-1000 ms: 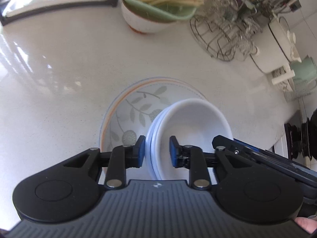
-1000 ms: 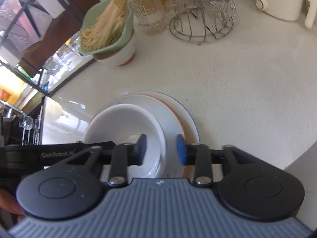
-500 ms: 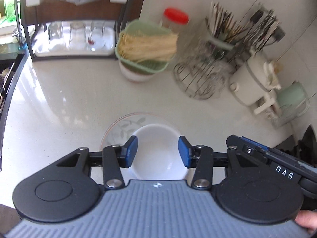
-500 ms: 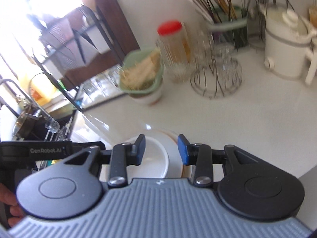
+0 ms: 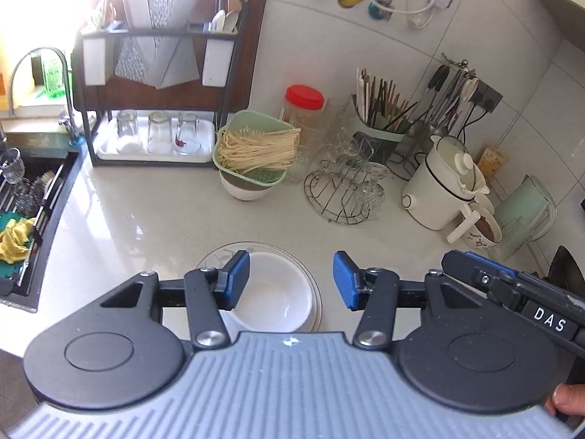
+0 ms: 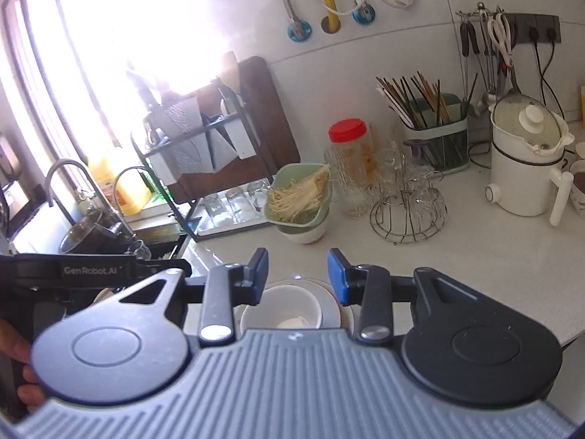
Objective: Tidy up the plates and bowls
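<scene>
Left tool (image 5: 291,284): we see its blue pads apart and opening, nothing between them; it hangs above the tabletop.
Right tool (image 6: 298,275): we see a narrower gap, pads apart, gripping nothing, also raised above the stack.
White bowl (image 5: 272,301): we find it sitting inside the patterned plate (image 5: 219,256), upright, below both tools.
Patterned plate: we see it flat on the tabletop (image 5: 146,226), near the front edge.
Green strainer (image 5: 252,150): we note it holds pale noodles and rests on a white bowl, well behind the stack.
Wire glass rack (image 5: 343,190): right of the strainer.
White kettle (image 5: 442,186): further right.
Sink (image 5: 22,201): at the left.
</scene>
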### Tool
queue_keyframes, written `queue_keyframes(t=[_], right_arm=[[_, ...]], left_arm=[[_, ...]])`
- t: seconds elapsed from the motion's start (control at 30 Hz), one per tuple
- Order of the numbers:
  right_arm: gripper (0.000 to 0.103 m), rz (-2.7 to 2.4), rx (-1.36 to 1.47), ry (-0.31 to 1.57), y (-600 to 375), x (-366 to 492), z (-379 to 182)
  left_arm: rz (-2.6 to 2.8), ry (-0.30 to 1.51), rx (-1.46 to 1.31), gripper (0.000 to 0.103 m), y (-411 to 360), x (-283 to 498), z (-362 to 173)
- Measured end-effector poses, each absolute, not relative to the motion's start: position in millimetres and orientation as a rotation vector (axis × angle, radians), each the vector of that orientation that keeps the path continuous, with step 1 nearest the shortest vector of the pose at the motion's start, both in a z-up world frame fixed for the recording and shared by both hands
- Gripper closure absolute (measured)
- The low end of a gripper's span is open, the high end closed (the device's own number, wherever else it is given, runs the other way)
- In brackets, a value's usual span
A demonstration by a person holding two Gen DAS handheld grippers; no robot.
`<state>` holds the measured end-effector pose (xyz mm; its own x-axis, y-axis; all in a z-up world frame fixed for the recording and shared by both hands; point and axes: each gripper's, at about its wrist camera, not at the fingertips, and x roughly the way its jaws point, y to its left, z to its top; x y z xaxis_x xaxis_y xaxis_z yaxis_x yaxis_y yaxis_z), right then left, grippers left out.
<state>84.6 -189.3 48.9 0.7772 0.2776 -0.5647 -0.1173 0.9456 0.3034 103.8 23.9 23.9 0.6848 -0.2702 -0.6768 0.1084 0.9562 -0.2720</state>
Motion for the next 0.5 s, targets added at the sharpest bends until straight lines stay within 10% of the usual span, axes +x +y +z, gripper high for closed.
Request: queue_keyframes(t=[0.23,0.4,0.5], right_arm=[[0.064,0.228,0.279,0.624,-199.4,50.7,53.9],[0.018,0.214,0.258,0.602,-206.1,29.2,50.9],[0.018,0.199,0.240,0.598,-210.9,19.4,48.0]], left_arm=[[-0.188,0.743,-0.205,0.041,13.1,56.7,31.0],[-0.168,0.739,-0.185,0.017,6.0,32.4,27.9],[-0.158,0.732,-0.175,0.008,4.5,20.4,25.7]])
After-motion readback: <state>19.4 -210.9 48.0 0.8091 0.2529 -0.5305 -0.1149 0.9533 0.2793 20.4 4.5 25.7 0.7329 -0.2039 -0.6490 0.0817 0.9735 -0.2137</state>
